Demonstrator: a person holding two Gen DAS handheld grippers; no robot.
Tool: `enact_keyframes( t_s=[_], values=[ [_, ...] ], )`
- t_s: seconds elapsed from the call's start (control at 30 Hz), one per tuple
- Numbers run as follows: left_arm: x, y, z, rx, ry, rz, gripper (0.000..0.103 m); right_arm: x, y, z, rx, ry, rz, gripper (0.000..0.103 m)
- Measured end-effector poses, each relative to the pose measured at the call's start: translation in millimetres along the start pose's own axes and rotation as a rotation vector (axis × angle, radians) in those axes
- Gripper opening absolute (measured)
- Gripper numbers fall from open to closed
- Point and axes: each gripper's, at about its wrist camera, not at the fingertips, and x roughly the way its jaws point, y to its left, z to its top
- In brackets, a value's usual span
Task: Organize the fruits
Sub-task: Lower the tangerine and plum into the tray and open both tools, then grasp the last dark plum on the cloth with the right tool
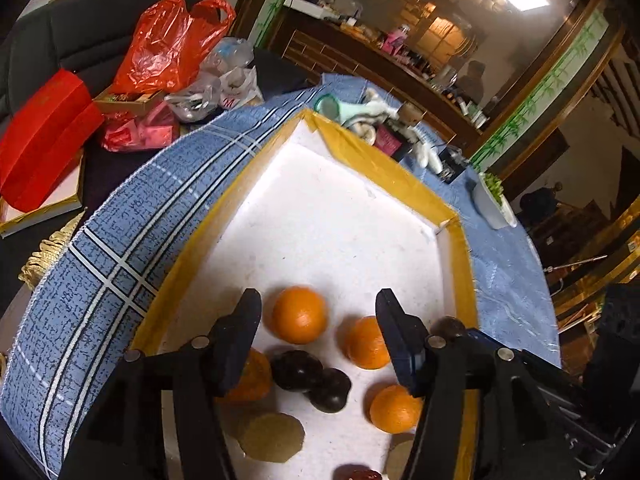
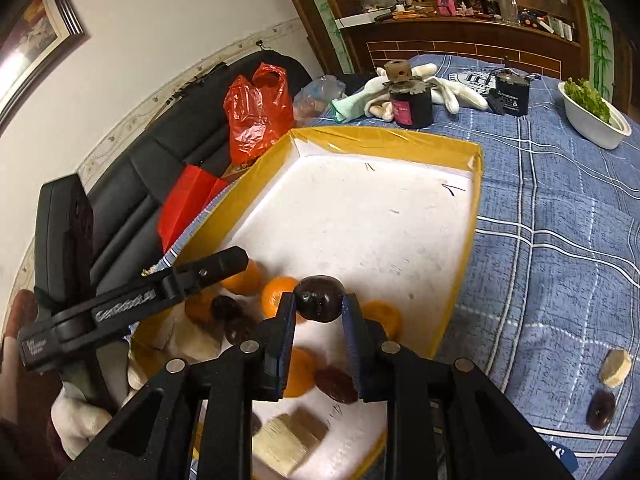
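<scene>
Plum [image 2: 319,299] is the thing the coming move turns on: dark, round and glossy, it sits pinched between the pads of the right gripper [image 2: 318,306], whose jaws stand close together with the fruit bulging a little above and ahead of the fingertips. It hangs over the white floor of the yellow-rimmed tray [image 2: 460,280], roughly above the near half where the rest of the fruit is gathered, so a release would be straight down rather than sideways; being nearly a ball, it has no long axis to line up and would likely roll once let go. Below and just behind it lie oranges [image 2: 276,294] and two more dark plums [image 2: 228,308], close enough that the held fruit might land against them. The left gripper [image 1: 318,316] is over the same cluster, its jaws well apart with nothing between the pads; an orange [image 1: 299,314] shows through the gap but lies on the tray floor beyond the fingertips, untouched. From the right wrist view the left gripper reaches in from the left edge of the tray, so the two tools work near each other, though how much room lies between them I cannot judge through the fisheye bend. Off the tray, on the blue checked cloth [image 2: 560,220] to the right, a pale slice [image 2: 614,368] and another dark fruit [image 2: 601,410] wait, nearer the right hand than the left.
</scene>
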Motion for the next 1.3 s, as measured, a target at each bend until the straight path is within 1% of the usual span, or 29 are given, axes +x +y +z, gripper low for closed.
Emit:
enact_keyframes(
  t_s=[0.07,0.1,0.17,0.23,0.3,0.37,0.43,0.47,0.53,0.6,0.67,0.77,0.83,0.93,1.07,1.3],
  values=[
    [-6,-1,0,-0.001,-0.013,-0.010,0.069,-3,0,1,0.002,-0.013,-0.003,0.036],
    [-9,-2,-1,-0.004,-0.015,-0.015,0.075,-6,0,1,0.005,-0.023,-0.008,0.040],
    [-14,-3,-1,-0.019,-0.020,-0.011,0.084,-10,-2,1,0.015,-0.035,-0.009,0.040],
    [-19,-6,-3,-0.028,-0.025,-0.018,0.084,-18,-6,0,0.030,-0.049,-0.011,0.040],
    [-26,-11,-7,-0.033,-0.023,-0.045,0.086,-28,-9,-2,0.045,-0.069,-0.010,0.040],
    [-33,-22,-13,-0.013,-0.032,-0.051,0.086,-41,-14,-6,0.064,-0.095,-0.011,0.040],
    [-41,-43,-22,0.059,-0.050,-0.008,0.086,-59,-21,-14,0.082,-0.127,-0.021,0.040],
    [-47,-60,-29,0.120,-0.071,0.035,0.086,-67,-24,-19,0.090,-0.141,-0.026,0.040],
    [-55,-88,-42,0.219,-0.112,0.089,0.086,-85,-32,-30,0.120,-0.175,-0.040,0.042],
    [-62,-116,-56,0.315,-0.150,0.129,0.086,-103,-43,-45,0.169,-0.216,-0.046,0.049],
    [-68,-144,-72,0.405,-0.182,0.157,0.086,-120,-58,-61,0.232,-0.248,-0.050,0.050],
    [-76,-173,-93,0.501,-0.210,0.174,0.086,-140,-80,-80,0.316,-0.274,-0.058,0.050],
    [-81,-186,-104,0.541,-0.213,0.164,0.086,-153,-92,-91,0.360,-0.292,-0.074,0.050],
    [-87,-200,-118,0.581,-0.211,0.159,0.086,-170,-103,-105,0.404,-0.329,-0.070,0.051],
    [-94,-214,-131,0.620,-0.214,0.165,0.086,-185,-108,-116,0.428,-0.366,-0.064,0.054],
    [-97,-226,-142,0.646,-0.207,0.177,0.086,-192,-115,-128,0.454,-0.383,-0.053,0.054]
  ],
)
